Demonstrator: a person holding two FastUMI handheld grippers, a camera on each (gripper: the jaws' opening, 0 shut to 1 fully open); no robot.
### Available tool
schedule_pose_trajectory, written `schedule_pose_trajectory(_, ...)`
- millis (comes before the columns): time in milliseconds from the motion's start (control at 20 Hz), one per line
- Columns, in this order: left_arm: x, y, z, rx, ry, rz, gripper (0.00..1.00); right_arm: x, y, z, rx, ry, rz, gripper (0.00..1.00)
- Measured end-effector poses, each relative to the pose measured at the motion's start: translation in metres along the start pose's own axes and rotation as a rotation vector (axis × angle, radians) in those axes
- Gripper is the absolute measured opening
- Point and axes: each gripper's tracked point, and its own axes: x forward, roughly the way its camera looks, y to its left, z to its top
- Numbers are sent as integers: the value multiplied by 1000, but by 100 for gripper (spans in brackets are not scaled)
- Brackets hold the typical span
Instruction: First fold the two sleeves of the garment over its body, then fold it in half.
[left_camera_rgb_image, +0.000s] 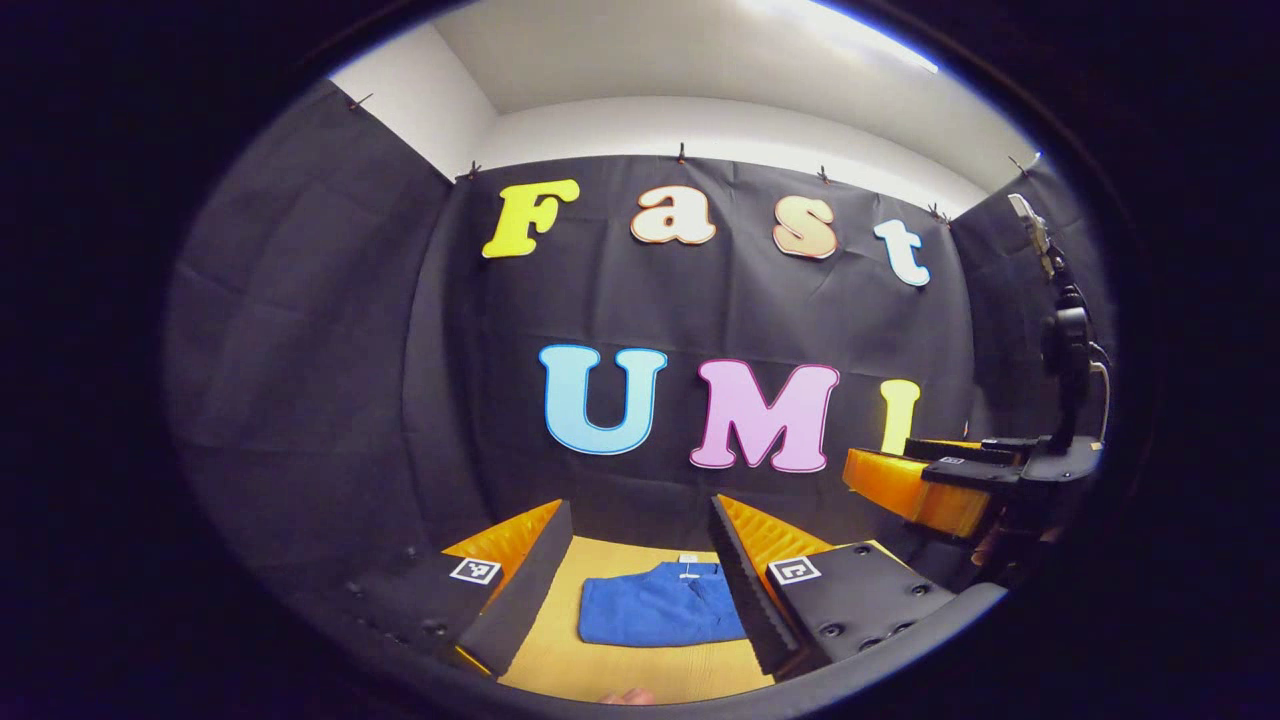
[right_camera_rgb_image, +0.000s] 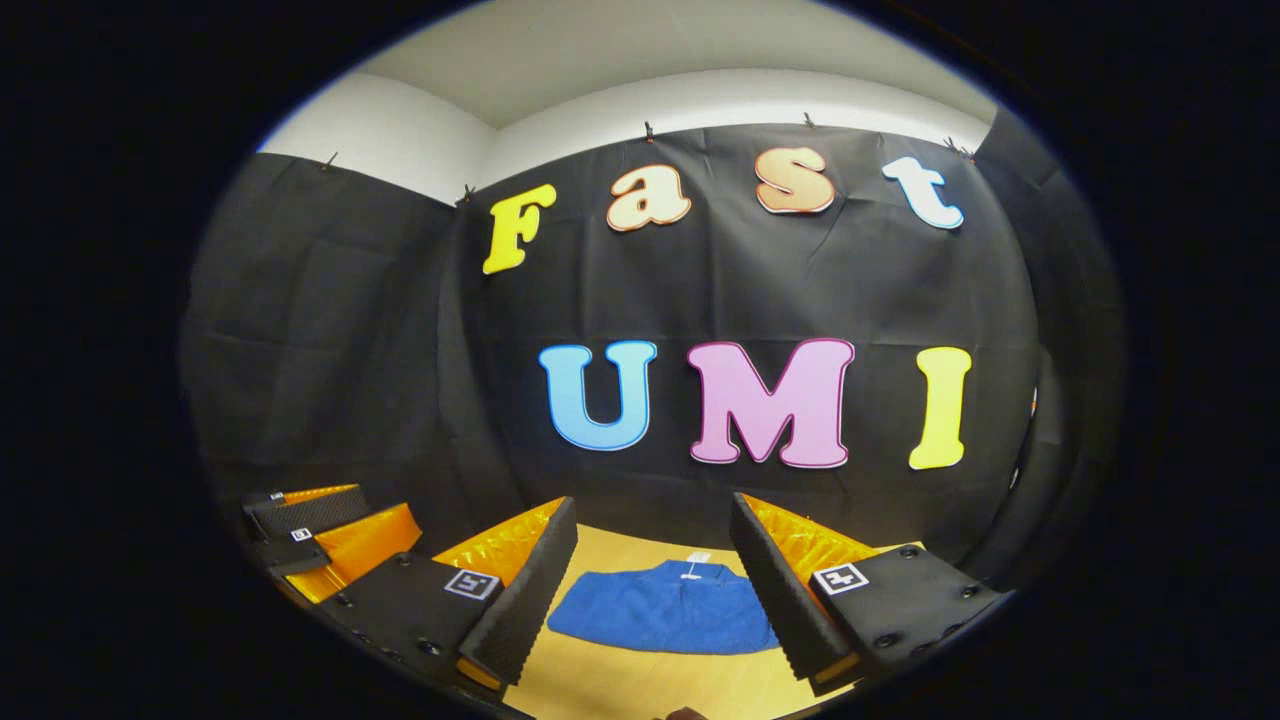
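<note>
Light falls from a bright ceiling strip (left_camera_rgb_image: 850, 35) overhead, evenly, with soft shadows. Both views are sharp in the middle, and bend and darken toward the edges.

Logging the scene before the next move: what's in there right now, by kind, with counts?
Blue garment, lying folded on the table: 1
Yellow table: 1
Grippers, both open above the table: 2, the left gripper and the right gripper
Total: 4

Garment (left_camera_rgb_image: 662, 607) tag too small to read; right tool (left_camera_rgb_image: 925, 480) partly cut off.
</note>
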Motion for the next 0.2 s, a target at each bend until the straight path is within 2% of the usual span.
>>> schedule_pose_trajectory(50,-1,-1,1,-5,-2,11,80,-1,0,2,-24,-8,16,98)
schedule_pose_trajectory(100,-3,-3,1,-19,4,21,75,-3,-4,2,-56,-14,27,98)
schedule_pose_trajectory(200,-4,-3,-2,-67,16,38,75,-8,-2,-2,-108,-17,57,98)
